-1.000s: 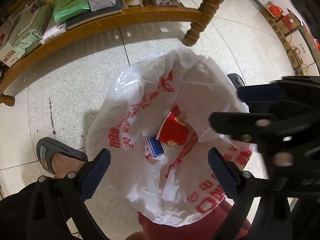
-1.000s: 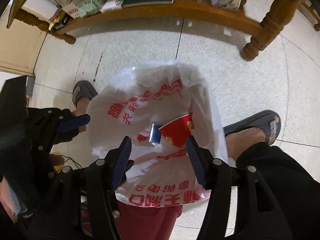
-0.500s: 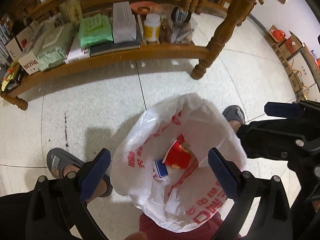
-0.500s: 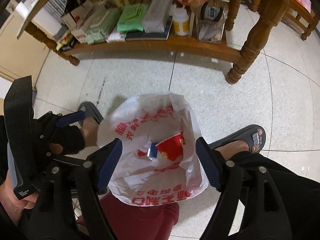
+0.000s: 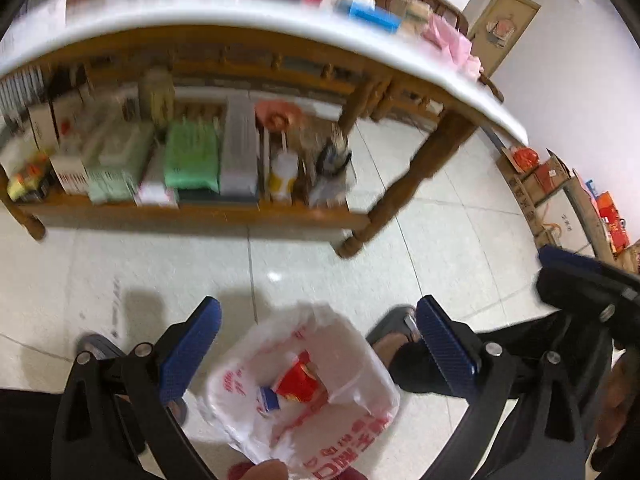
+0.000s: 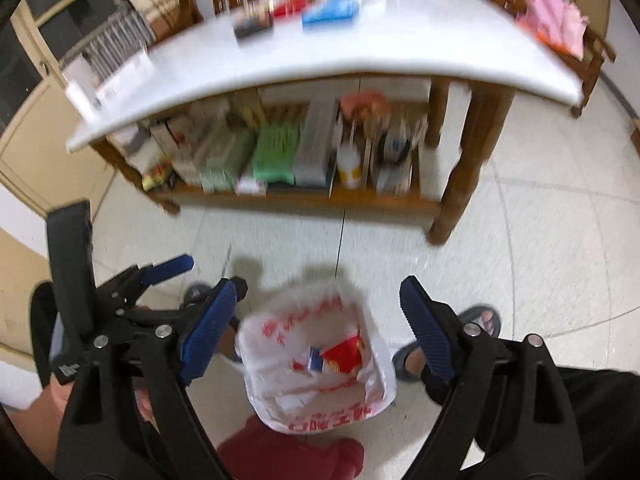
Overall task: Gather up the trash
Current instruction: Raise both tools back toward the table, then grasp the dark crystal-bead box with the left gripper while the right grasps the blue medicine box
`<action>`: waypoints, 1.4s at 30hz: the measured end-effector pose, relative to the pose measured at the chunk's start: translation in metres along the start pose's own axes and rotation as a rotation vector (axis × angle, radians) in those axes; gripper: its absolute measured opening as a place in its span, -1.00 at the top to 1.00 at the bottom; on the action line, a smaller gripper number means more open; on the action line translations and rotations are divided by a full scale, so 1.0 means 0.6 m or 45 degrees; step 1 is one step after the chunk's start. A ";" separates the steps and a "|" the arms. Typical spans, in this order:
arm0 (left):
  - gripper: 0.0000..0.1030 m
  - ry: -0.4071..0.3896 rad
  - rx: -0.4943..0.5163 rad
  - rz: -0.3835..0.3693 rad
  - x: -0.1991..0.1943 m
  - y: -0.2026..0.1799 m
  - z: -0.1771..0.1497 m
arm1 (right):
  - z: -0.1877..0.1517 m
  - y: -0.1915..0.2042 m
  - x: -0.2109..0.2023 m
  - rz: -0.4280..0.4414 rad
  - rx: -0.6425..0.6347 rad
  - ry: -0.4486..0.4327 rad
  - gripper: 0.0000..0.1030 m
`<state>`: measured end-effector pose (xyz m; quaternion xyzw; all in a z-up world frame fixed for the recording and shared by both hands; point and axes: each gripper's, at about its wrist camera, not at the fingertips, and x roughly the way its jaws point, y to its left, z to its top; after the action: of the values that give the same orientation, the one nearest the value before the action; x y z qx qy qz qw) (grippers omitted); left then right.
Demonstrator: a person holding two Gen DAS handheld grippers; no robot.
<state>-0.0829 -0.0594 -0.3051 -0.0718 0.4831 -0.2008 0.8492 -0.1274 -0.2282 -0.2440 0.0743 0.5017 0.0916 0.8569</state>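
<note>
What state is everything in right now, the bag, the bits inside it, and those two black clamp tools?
plastic bag: mouth open, standing on the floor.
red paper cup: inside the bag, tipped on its side.
blue box: inside the bag, beside the cup.
left gripper: jaws wide open, holding nothing.
right gripper: jaws wide open, holding nothing.
table: items on top, blurred.

A white-topped wooden surface [image 6: 360, 60] carries a blue box [image 6: 330, 10] near its far edge and pink bags [image 6: 552, 20] at its right end. Its lower shelf [image 6: 304, 196] holds a green packet [image 6: 276, 152], a grey box [image 6: 316, 140] and a white bottle [image 6: 350, 164]. Cardboard boxes [image 5: 536, 176] line the wall on the tiled floor [image 5: 440, 240].
</note>
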 end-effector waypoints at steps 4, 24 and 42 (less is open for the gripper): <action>-0.85 -0.063 -0.080 0.028 -0.044 0.004 0.055 | 0.048 0.004 -0.064 -0.001 0.000 -0.117 -0.64; -0.85 -0.228 -0.124 0.385 -0.085 0.018 0.412 | 0.280 0.042 -0.097 -0.171 -0.114 -0.320 -0.73; -0.85 -0.013 -0.145 0.456 0.065 0.039 0.516 | 0.382 0.012 0.048 -0.244 -0.069 -0.191 -0.73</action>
<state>0.2040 -0.0762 -0.1814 -0.0335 0.4943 -0.0184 0.8685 0.0859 -0.2226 -0.1552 0.0094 0.4384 0.0172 0.8986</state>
